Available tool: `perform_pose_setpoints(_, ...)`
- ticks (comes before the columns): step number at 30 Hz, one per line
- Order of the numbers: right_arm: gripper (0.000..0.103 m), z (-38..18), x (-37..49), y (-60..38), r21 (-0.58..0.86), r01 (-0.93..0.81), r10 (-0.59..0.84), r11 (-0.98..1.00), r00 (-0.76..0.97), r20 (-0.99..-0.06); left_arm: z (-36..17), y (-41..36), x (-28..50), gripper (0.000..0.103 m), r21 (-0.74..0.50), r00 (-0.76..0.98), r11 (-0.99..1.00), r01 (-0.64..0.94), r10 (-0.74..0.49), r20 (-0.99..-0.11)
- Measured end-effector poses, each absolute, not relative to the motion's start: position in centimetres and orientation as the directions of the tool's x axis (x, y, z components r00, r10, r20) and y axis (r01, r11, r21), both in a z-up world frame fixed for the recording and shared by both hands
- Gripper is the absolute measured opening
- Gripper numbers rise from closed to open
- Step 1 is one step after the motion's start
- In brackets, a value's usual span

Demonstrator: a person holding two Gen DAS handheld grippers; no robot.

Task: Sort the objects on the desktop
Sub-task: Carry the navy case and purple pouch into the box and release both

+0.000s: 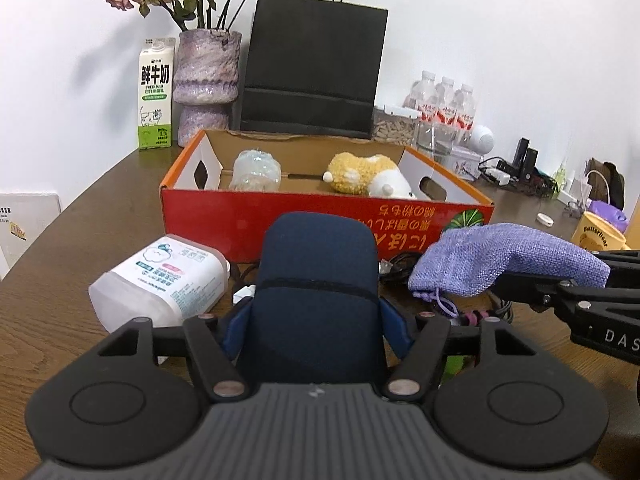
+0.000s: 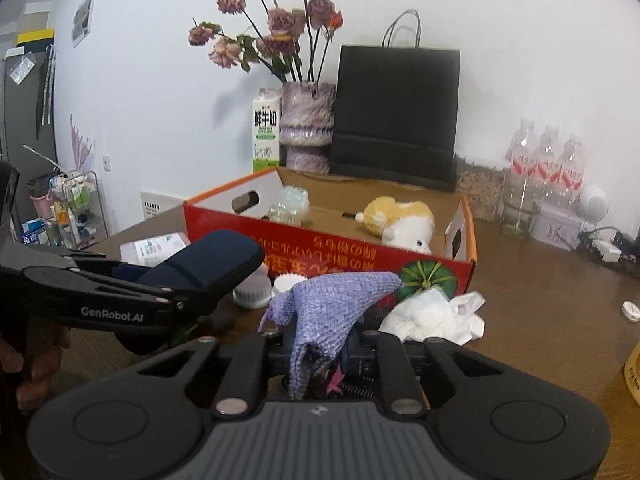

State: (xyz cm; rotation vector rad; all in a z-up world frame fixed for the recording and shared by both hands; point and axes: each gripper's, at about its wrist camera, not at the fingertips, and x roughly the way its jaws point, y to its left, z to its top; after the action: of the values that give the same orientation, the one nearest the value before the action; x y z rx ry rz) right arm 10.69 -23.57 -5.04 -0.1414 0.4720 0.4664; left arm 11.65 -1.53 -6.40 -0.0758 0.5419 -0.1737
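Observation:
A navy blue case sticks forward from my left gripper, whose blue pads are shut on its sides; the right wrist view shows the same case lifted above the table. My right gripper is shut on a purple woven pouch, which hangs limp over the fingers, and the pouch reaches in from the right in the left wrist view. Just beyond both stands an open red cardboard box. Inside it lie a yellow and white plush toy and a crumpled clear bottle.
A white wipes pack lies at the left, and crumpled white tissue and two white caps lie by the box front. Behind stand a milk carton, a vase, a black paper bag and water bottles. Cables and a yellow cup are at the right.

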Motion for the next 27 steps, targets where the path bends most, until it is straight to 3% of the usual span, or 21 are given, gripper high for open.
perform_pose_setpoints(18,0.014,-1.1,15.4,-21.8,-0.028,-0.444,0.409,0.896,0.847,-0.34,-1.1,-0.5,15.0,0.067,-0.165,0.898,0.978,0.124,-0.182,-0.401)
perform_pose_setpoints(27,0.014,-0.6,20.5,-20.2,-0.025,-0.43,0.393,0.903,0.848,-0.356,0.2,-0.4,20.7,0.067,-0.187,0.894,0.978,0.095,-0.167,-0.416)
